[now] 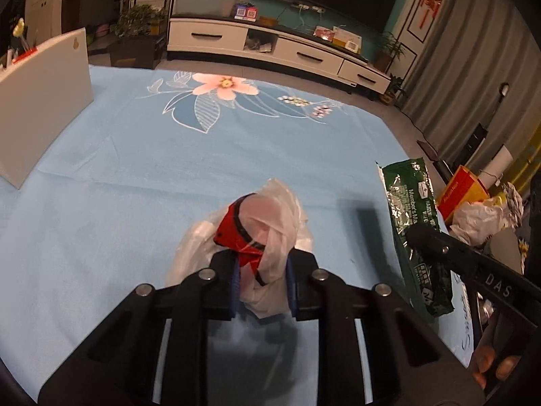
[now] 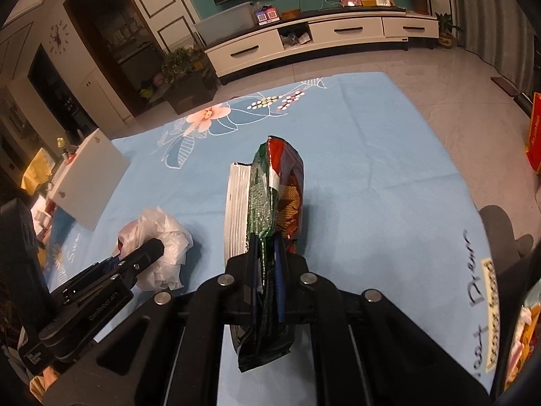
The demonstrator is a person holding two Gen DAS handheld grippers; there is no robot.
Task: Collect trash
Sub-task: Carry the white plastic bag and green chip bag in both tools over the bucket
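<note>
Two grippers are recorded, each closed on one piece of trash. The left gripper [image 1: 262, 279] is seen with its blue-padded jaws pinched on a crumpled, translucent white plastic bag [image 1: 270, 223], through which a red wrapper [image 1: 233, 226] with a black band is visible. The bag is thin, wrinkled and bunched into a rounded lump; whether it rests on the cloth or is held just above it cannot be told. The right gripper [image 2: 267, 270] is seen with its jaws clamped narrowly on one long, flattened foil snack packet [image 2: 270, 203], green with a red patch and a silver, ribbed inner face; the packet is held on edge and projects forward beyond the fingertips and back behind them. In the left wrist view the same packet [image 1: 409, 209] is noted at the right edge of the cloth, glossy and creased, with white print.

One light blue tablecloth [image 1: 152, 155] covers the surface; it is matte, faintly creased, and printed with one large pink flower and dark blue leaves. One white rectangular board [image 1: 40, 101] stands upright on the cloth's left side, well apart from both grippers. Beyond the cloth's right edge, one red and yellow carton [image 1: 463, 189] and one further crumpled white bag [image 1: 476, 216] are seen touching each other. One long white cabinet [image 1: 270, 47] with dark handles runs along the far wall.
</note>
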